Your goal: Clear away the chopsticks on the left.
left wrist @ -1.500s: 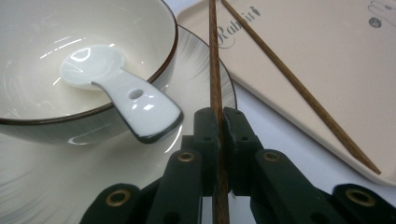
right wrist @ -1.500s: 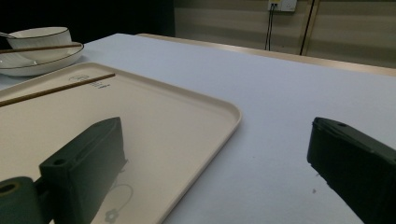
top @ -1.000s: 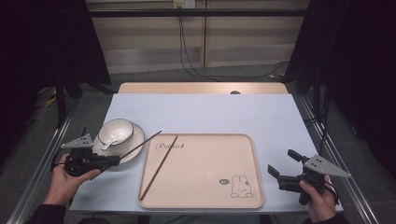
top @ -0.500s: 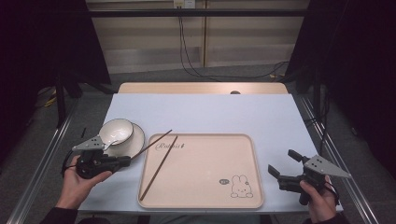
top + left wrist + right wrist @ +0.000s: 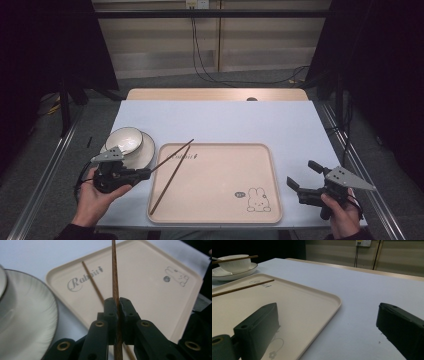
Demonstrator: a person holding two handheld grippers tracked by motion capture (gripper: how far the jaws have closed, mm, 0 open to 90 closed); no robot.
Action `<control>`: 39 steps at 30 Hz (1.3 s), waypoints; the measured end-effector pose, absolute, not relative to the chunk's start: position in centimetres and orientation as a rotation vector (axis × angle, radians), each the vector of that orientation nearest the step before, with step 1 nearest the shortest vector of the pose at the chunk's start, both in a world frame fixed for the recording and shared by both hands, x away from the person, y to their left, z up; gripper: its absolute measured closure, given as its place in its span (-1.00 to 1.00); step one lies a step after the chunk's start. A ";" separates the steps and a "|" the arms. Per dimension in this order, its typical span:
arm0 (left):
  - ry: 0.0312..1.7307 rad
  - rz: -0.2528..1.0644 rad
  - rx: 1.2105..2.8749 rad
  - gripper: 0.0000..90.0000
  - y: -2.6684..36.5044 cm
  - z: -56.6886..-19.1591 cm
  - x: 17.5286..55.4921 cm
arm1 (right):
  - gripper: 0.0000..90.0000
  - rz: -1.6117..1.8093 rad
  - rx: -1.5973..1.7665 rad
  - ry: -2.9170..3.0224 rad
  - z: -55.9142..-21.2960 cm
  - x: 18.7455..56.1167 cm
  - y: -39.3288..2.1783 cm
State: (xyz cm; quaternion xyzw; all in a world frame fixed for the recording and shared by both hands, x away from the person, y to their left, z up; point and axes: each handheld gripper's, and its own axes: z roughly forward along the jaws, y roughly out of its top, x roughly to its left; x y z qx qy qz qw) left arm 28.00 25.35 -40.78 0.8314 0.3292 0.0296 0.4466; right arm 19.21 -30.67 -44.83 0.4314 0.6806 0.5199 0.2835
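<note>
My left gripper (image 5: pixel 146 173) is shut on a brown chopstick (image 5: pixel 172 155), which points up and to the right over the near-left corner of the beige rabbit tray (image 5: pixel 220 202). In the left gripper view the jaws (image 5: pixel 117 301) pinch that chopstick (image 5: pixel 115 272) near its end. A second chopstick (image 5: pixel 170 180) lies slanted on the left part of the tray and shows beside the print (image 5: pixel 93 286). My right gripper (image 5: pixel 301 173) hovers just right of the tray, open with nothing between its fingers (image 5: pixel 329 322).
A white bowl (image 5: pixel 125 139) sits on a white plate (image 5: pixel 140 156) just left of the tray, close behind my left gripper. The pale blue table top (image 5: pixel 225 120) stretches beyond the tray. Metal rails run along both table sides.
My left gripper has moved right, away from the plate's near side, carrying its chopstick; the tip now reaches over the tray's corner. The right gripper has stayed put.
</note>
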 end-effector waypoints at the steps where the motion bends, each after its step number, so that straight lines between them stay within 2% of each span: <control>1: 0.817 0.085 2.061 0.89 25.1 -40.7 27.9 | -0.91 1.392 1.156 1.817 -44.8 19.2 -30.6; 5: 0.834 0.131 2.050 0.89 24.0 -40.7 27.5 | -0.91 1.393 1.158 1.819 -44.8 19.2 -30.6; 16: 0.881 0.129 2.024 0.89 21.2 -41.0 27.3 | -0.91 1.393 1.152 1.822 -44.8 19.2 -30.6; 26: 1.073 0.163 1.999 0.89 19.5 -42.8 26.9 | -0.91 1.394 1.146 1.824 -44.9 19.3 -30.7; 39: 1.188 0.173 2.053 0.88 18.3 -44.6 26.6 | -0.91 1.398 1.154 1.828 -44.9 19.3 -30.6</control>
